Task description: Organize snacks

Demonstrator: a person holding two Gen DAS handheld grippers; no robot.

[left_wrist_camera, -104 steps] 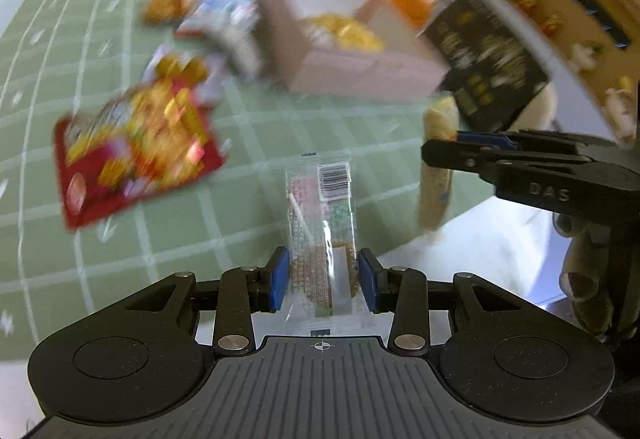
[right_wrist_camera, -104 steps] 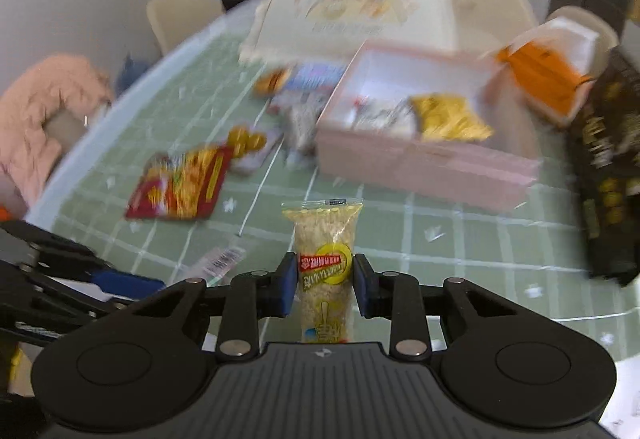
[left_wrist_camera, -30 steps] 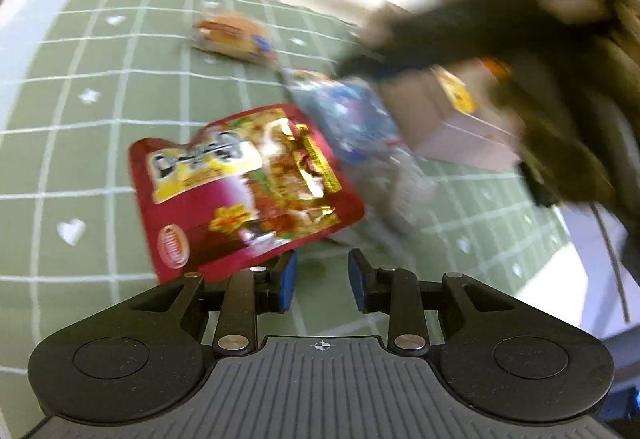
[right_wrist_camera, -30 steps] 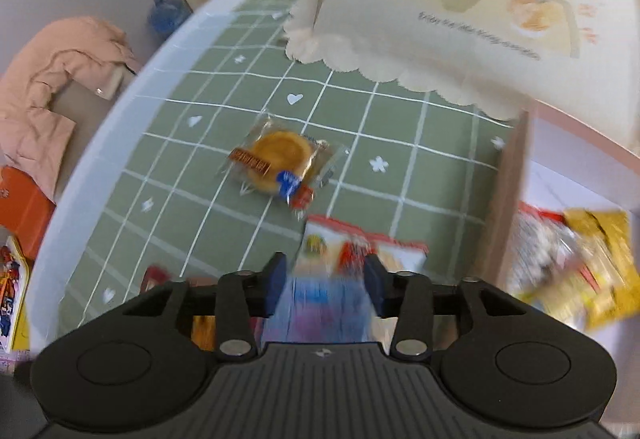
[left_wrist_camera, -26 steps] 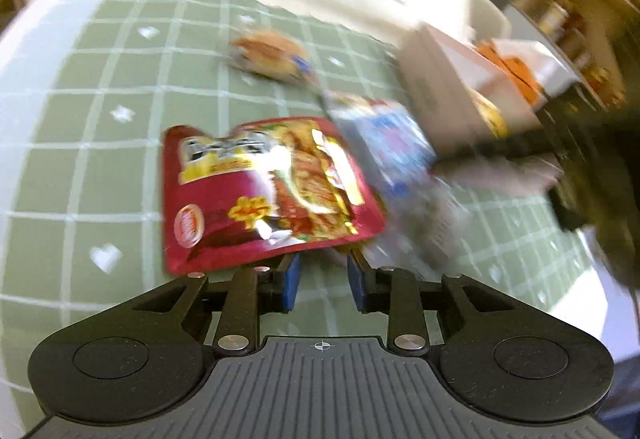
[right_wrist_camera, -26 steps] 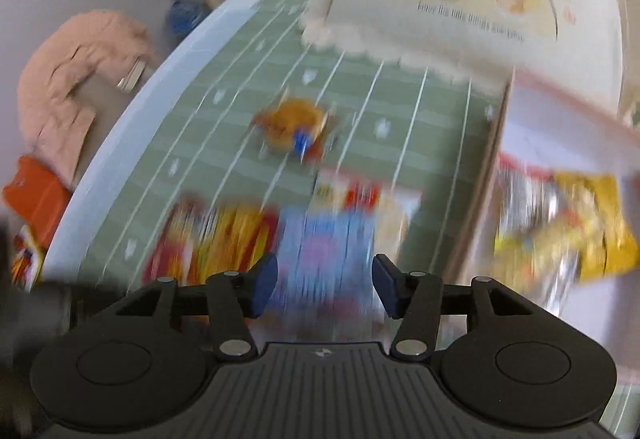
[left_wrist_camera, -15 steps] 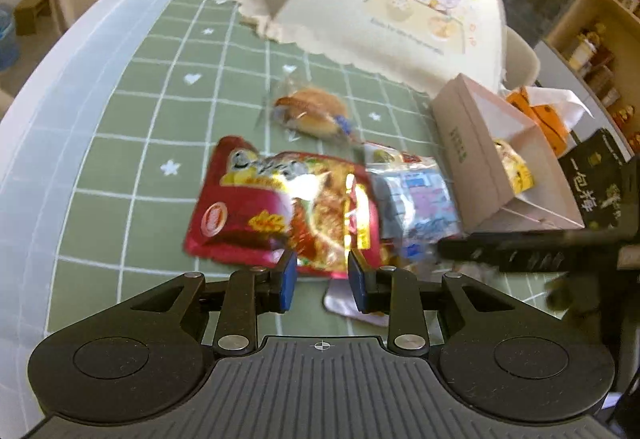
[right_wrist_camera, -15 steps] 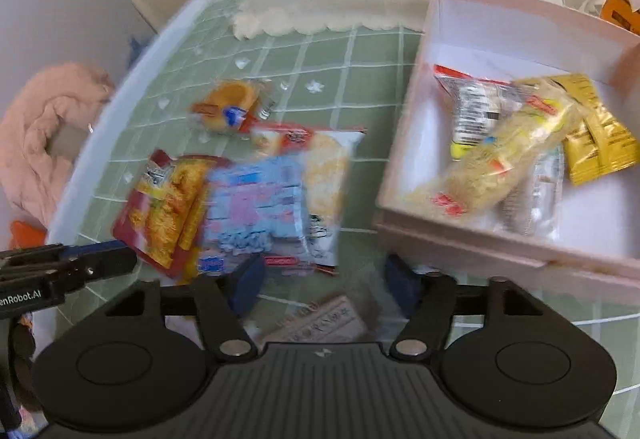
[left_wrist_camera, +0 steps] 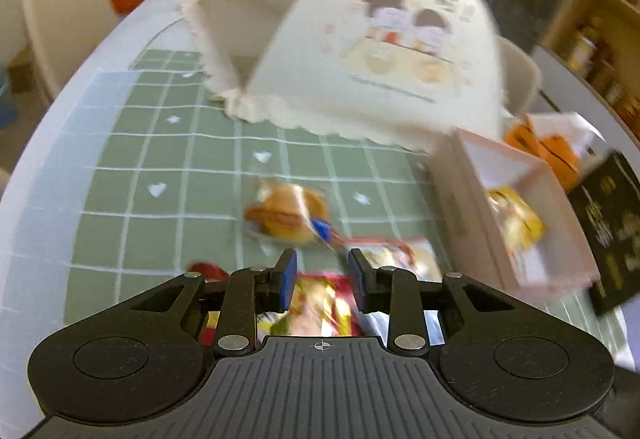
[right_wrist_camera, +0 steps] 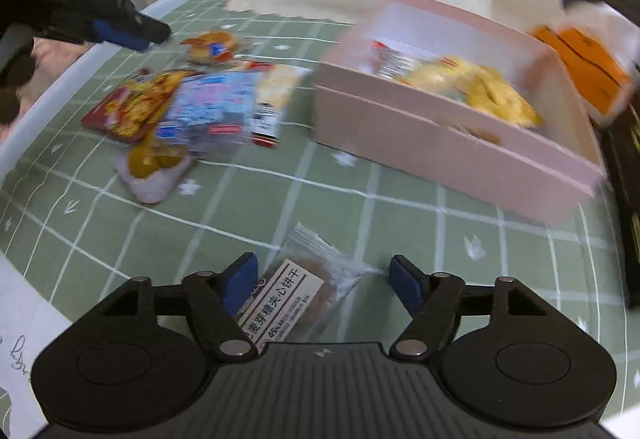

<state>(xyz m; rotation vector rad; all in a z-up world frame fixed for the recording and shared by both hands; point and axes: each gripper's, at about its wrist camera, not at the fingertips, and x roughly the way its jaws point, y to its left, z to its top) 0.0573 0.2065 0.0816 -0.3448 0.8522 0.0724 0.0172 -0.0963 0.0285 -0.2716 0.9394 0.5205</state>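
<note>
Hovering over the green checked tablecloth (right_wrist_camera: 360, 199), we hold our right gripper (right_wrist_camera: 324, 281) with its jaws opening wide above a clear-wrapped biscuit packet (right_wrist_camera: 298, 289) that lies flat on the cloth between the blue pads, which do not press it. Our left gripper (left_wrist_camera: 322, 281) has its jaws a little apart and clamped on nothing; below them lies a red snack pouch (left_wrist_camera: 316, 305), blurred. Beyond it rests a wrapped round bun (left_wrist_camera: 286, 215). To the right stands the pink box (right_wrist_camera: 440, 147), open, with yellow packets (right_wrist_camera: 488, 91) already inside. Loose snacks lie in a heap (right_wrist_camera: 200, 107) left of the box, near the left gripper's tips.
</note>
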